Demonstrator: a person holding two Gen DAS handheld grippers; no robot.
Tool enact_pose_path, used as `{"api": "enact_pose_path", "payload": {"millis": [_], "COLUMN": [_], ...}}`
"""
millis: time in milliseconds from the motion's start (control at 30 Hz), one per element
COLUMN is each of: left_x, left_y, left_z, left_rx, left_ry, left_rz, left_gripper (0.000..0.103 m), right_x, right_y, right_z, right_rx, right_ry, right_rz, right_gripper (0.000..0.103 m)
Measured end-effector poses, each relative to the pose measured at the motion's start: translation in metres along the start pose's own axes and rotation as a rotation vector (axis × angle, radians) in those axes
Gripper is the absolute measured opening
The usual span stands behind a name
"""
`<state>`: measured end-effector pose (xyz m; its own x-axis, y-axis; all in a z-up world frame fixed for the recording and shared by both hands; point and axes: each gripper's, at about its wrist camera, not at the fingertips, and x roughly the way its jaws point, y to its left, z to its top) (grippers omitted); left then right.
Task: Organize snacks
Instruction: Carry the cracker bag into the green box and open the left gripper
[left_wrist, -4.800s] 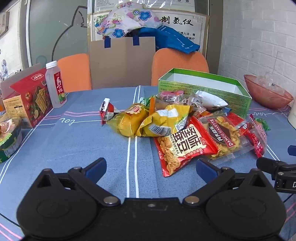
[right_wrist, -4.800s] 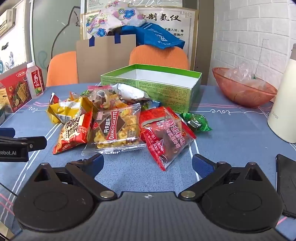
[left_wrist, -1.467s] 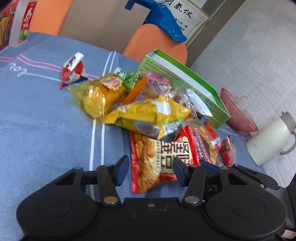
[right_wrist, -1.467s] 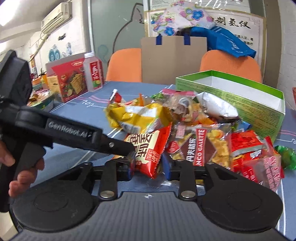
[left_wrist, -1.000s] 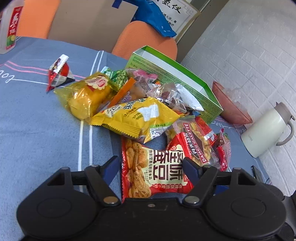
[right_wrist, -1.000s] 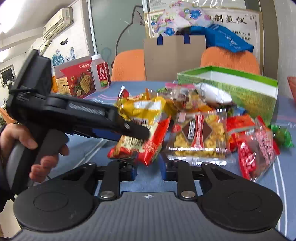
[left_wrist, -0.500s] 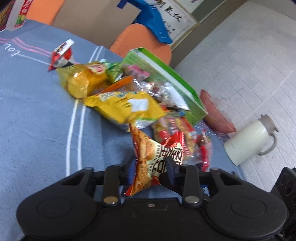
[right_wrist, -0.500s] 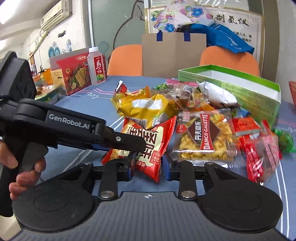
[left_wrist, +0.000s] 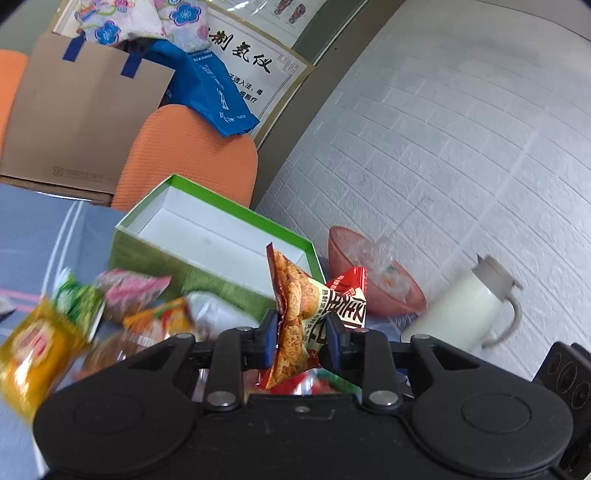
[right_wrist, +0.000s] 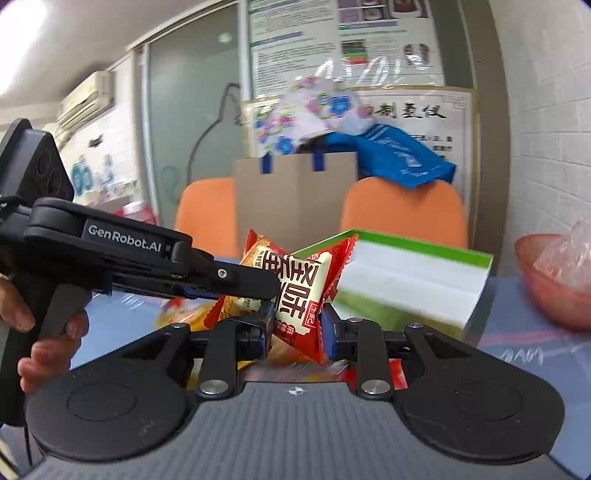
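Snacks are only starting to get sorted here. One red biscuit packet (left_wrist: 314, 314) is being held up off the tabletop (left_wrist: 33, 229), pinched from two sides at once: the left gripper (left_wrist: 299, 338) is closing its jaws on it, with the crinkled foil already squeezed between the blue pads, and the right gripper (right_wrist: 297, 328) is gripping the same packet, its jaws pressed into the wrapper. In the right wrist view the left tool is reaching in from the side, with a person's hand (right_wrist: 40, 332) wrapped round its handle.

Just beyond the packet the green box (left_wrist: 147, 254) is sitting open, and as far as I can see its white inside is showing no snacks at all, so I judge nothing has been put away yet. Down on the near side of the box the rest of the pile is still lying loose and blurred: a yellow bag (left_wrist: 33, 350), a green wrapper (left_wrist: 79, 306), a pink packet (left_wrist: 133, 290), an orange packet (left_wrist: 162, 321).

Off to the right a reddish bowl (left_wrist: 347, 254) and a cream jug (left_wrist: 461, 306) are standing by the brick wall. To my eye, nearly the whole job is remaining, and this packet looks headed for the box first.
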<state>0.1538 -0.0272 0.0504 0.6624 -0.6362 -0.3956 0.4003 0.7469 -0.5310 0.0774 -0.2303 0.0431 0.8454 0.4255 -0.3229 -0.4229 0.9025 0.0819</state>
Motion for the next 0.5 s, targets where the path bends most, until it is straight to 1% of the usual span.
{"api": "enact_pose_path", "payload": {"millis": [67,167,267,400,433,467,500], "left_x": [0.025,0.061,0.091,0.121,0.126,0.129,0.133], "left_y": [0.007,0.016,0.026,0.041,0.044,0.048,0.051], "left_z": [0.017,0.035,0.047,0.055,0.056,0.055,0.054], "left_rx": [-0.026,-0.056,-0.078,-0.11,-0.115,-0.128,-0.139], "left_ry": [0.009,0.034,0.053,0.076,0.08,0.085,0.095], "left_rz": [-0.007,0.001,0.017,0.052,0.068,0.095,0.117], "left_gripper": [0.071,0.071,0.071,0.072,0.087,0.103,0.103], "right_x": [0.018,0.045,0.066,0.091,0.096,0.102,0.108], "right_y": [-0.022,-0.052,-0.075,-0.1,-0.105,-0.109,-0.111], "right_z": [0.01,0.021,0.025,0.022,0.021,0.019,0.016], "right_rx": [0.008,0.024,0.039,0.097,0.115,0.132,0.14], "right_ry": [-0.002,0.019,0.046,0.072,0.082,0.1,0.133], "right_rz": [-0.015,-0.033,-0.048,-0.05,-0.046,-0.042,-0.038], "right_gripper": [0.048,0.048,0.048,0.048,0.048,0.051,0.052]}}
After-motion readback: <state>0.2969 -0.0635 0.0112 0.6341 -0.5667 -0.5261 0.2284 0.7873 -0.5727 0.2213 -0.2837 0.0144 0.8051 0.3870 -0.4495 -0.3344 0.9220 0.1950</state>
